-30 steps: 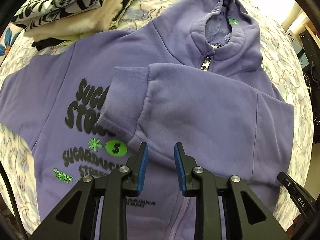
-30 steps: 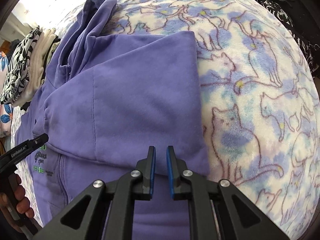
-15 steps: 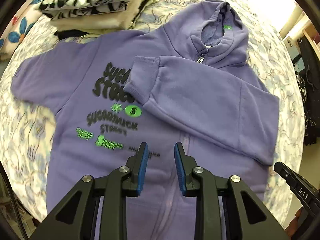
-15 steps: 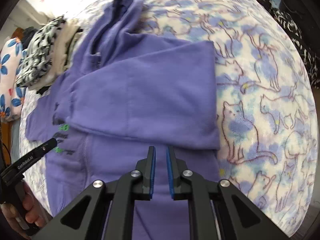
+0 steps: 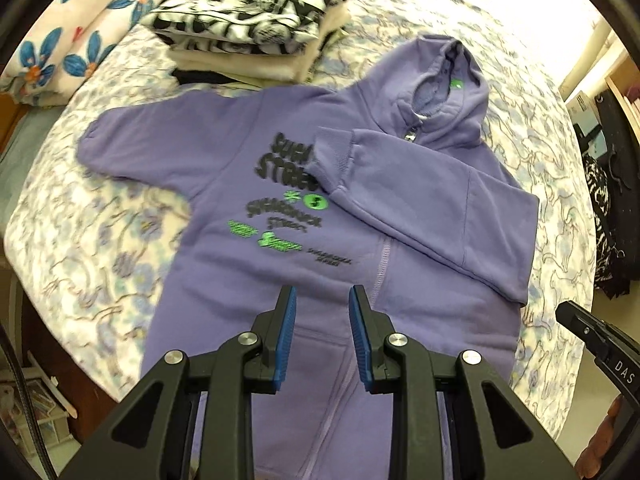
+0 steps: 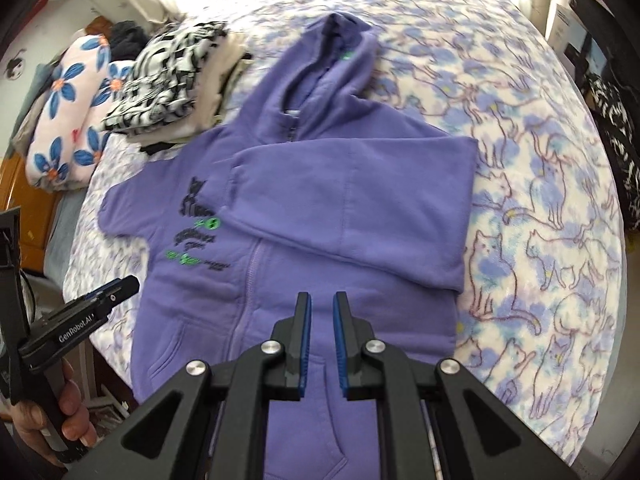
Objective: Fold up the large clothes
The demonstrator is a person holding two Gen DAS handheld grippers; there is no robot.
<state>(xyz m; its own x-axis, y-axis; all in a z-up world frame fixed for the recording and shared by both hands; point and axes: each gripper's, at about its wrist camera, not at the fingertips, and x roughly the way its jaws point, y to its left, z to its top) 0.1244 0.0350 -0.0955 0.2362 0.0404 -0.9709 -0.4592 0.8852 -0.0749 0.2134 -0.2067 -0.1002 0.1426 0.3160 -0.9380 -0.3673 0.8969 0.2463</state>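
- Fleecy bedding covers the bed (image 6: 540,208) under me: a soft, plush blanket printed with outlined cats and blue blotches on a pale ground.
- On it lies the hoodie (image 5: 248,288), a purple sweatshirt knit with a matte, slightly fuzzy face, spread front up with its hood (image 5: 452,68) toward the far side of the bed.
- One sleeve (image 5: 404,184) is folded across the chest, its ribbed cuff (image 5: 332,152) lying over the black lettering; the other sleeve (image 5: 148,140) stretches out flat to the side.
- A zip (image 6: 250,280) runs down the middle of the front, black and bright green print sits beside it, and a pouch pocket (image 6: 180,344) shows near the hem.
- Beyond the outstretched sleeve stands a stack of folded clothes (image 5: 256,20), black-and-white patterned cloth on top, cream and dark layers beneath.
- Next to that stack is a rolled white blanket (image 6: 76,108) with big blue flowers.
- My left claw (image 5: 322,334) hangs above the lower front of the hoodie, its blue ridged pads a narrow gap apart with nothing between them.
- My right claw (image 6: 322,344) hangs over the hem, pads closer together yet, a thin slit between them, also empty.
- Each claw is hard black plastic with round metal screws.
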